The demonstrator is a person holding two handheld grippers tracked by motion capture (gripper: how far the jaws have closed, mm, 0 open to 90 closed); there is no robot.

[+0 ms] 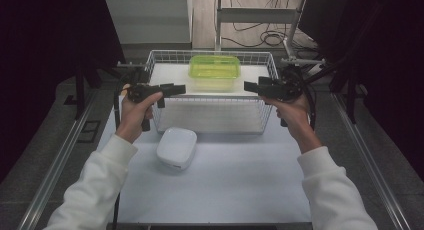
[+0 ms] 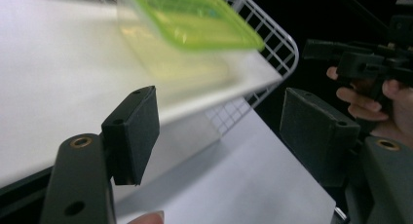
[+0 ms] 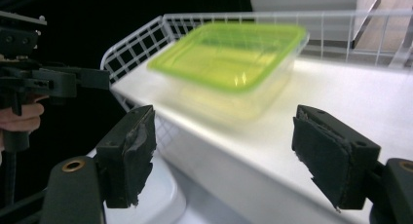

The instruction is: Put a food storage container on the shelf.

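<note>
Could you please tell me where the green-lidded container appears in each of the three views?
High view: green-lidded container at top centre, inside the wire basket.
Left gripper view: top centre, above the jaws.
Right gripper view: upper centre.
Shared landmark: the wire basket's rim.

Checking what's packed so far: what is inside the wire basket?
The wire basket holds one clear container with a green lid, on its white floor. The lid and blur hide whether anything is in the container.

High view overhead; both gripper views share container (image 2: 195,19), blurred.
</note>
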